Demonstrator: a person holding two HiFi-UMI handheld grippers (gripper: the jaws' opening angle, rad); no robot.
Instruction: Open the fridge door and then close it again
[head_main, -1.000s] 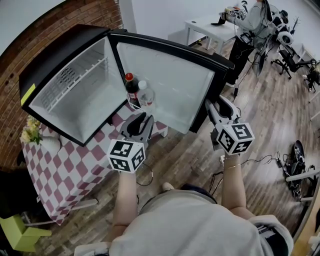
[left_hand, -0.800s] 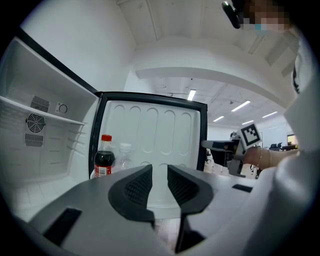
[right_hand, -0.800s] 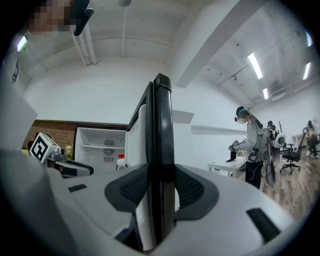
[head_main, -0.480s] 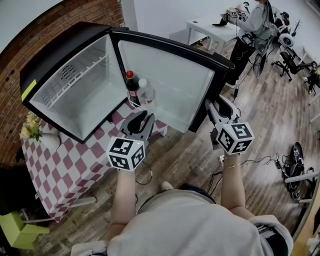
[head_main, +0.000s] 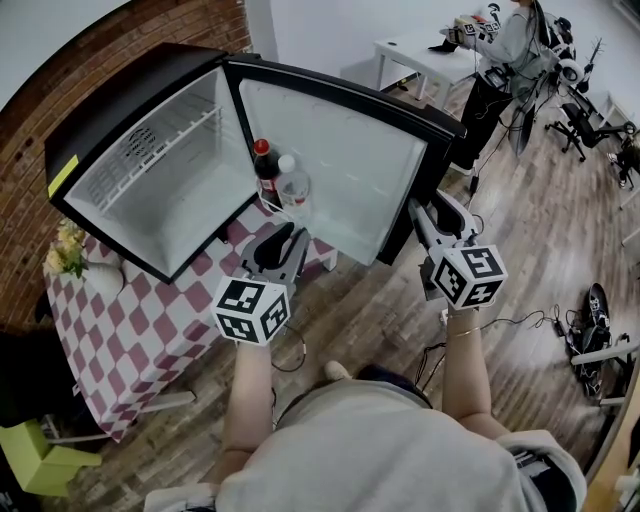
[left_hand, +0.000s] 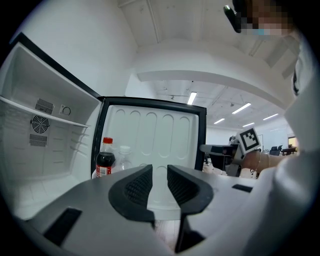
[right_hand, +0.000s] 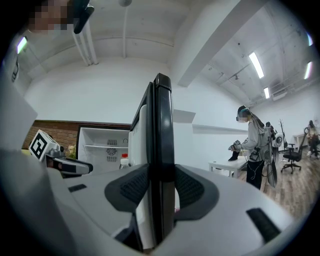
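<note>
The black fridge (head_main: 150, 180) stands on a checked table with its door (head_main: 340, 170) swung wide open. On the door's inner shelf stand a cola bottle (head_main: 263, 175) and a clear bottle (head_main: 291, 185). My right gripper (head_main: 425, 225) is shut on the door's free edge (right_hand: 161, 130), a pad on each side of it (right_hand: 160, 190). My left gripper (head_main: 285, 245) hovers open in front of the door's white inner side (left_hand: 155, 140), with nothing between its fingers (left_hand: 159, 182). The cola bottle (left_hand: 105, 159) shows left of them.
The red-and-white checked table (head_main: 130, 330) also bears a vase of flowers (head_main: 65, 260). A brick wall is behind the fridge. A person (head_main: 500, 40) stands at a white desk at the back right, near office chairs (head_main: 580, 110). Cables (head_main: 500, 320) lie on the wooden floor.
</note>
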